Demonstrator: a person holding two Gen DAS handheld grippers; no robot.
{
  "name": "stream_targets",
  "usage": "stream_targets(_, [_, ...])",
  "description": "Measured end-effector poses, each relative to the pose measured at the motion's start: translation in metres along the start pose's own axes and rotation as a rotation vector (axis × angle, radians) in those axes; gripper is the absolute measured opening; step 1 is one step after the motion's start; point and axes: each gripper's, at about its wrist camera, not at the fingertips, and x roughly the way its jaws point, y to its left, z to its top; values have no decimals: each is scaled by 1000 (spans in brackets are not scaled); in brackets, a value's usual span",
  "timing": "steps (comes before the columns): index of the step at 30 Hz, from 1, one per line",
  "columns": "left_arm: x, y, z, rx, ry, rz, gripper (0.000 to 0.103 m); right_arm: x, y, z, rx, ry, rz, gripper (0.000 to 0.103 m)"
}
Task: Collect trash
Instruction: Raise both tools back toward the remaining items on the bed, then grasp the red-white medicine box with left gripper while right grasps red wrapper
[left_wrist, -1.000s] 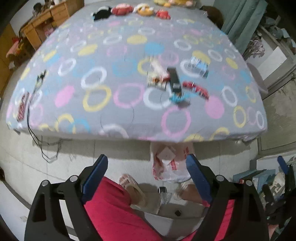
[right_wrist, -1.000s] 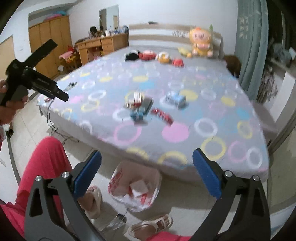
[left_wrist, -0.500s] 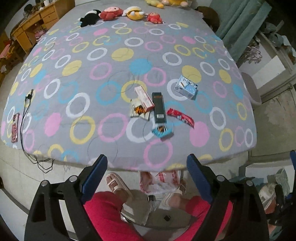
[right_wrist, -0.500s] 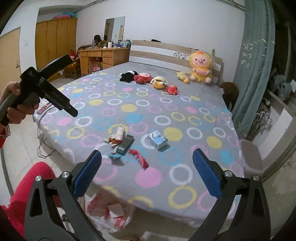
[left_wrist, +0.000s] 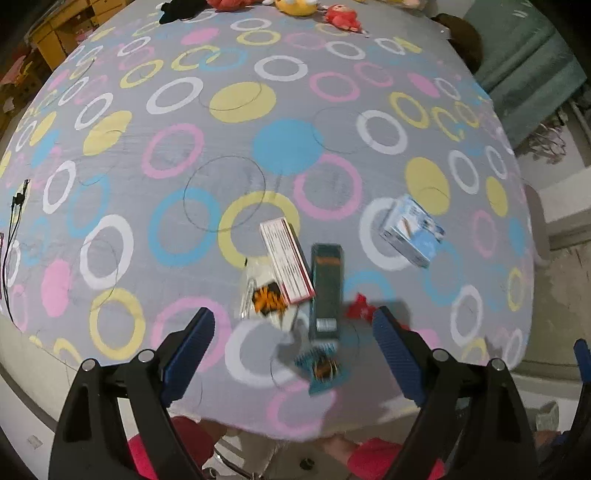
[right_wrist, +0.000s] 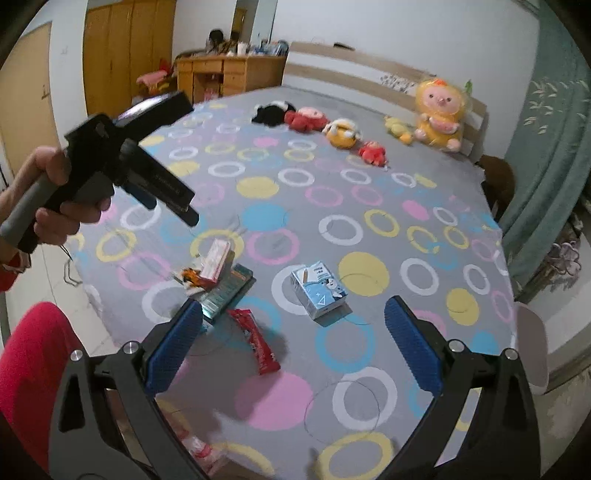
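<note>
Trash lies in a cluster on the grey ring-patterned bed (left_wrist: 236, 173): a white-and-red box (left_wrist: 286, 266), a dark teal box (left_wrist: 325, 288), an orange-black wrapper (left_wrist: 266, 295), a blue wrapper (left_wrist: 323, 365), a red wrapper (right_wrist: 258, 341) and a light blue carton (right_wrist: 318, 290). My left gripper (left_wrist: 293, 314) points steeply down over the cluster, open, with nothing between its pads. A hand holds it at the left of the right wrist view. My right gripper (right_wrist: 293, 304) is open and empty above the bed's near edge, facing the carton.
Plush toys (right_wrist: 343, 133) line the far end by the headboard. A cable (left_wrist: 14, 221) lies on the bed's left edge. A wooden desk (right_wrist: 221, 74) stands far left, a green curtain (right_wrist: 546, 147) right. A plastic bag (right_wrist: 199, 454) shows below the bed edge.
Both grippers moved forward from over the floor to over the bed. The bag and feet slid out of the left view. The trash cluster now sits close under the left gripper.
</note>
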Motion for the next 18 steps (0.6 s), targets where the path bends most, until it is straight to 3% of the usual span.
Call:
stream_targets(7, [57,3,21,-17,24,38,82,83,3,-23,6,131,81,96])
stream_targets(9, [70,5,26,-26,33,52,75,100,4,-30,9,157,110,96])
stream_targets(18, [120,17,45,-97,69,48,72,166,16,-56,-27,260,172,96])
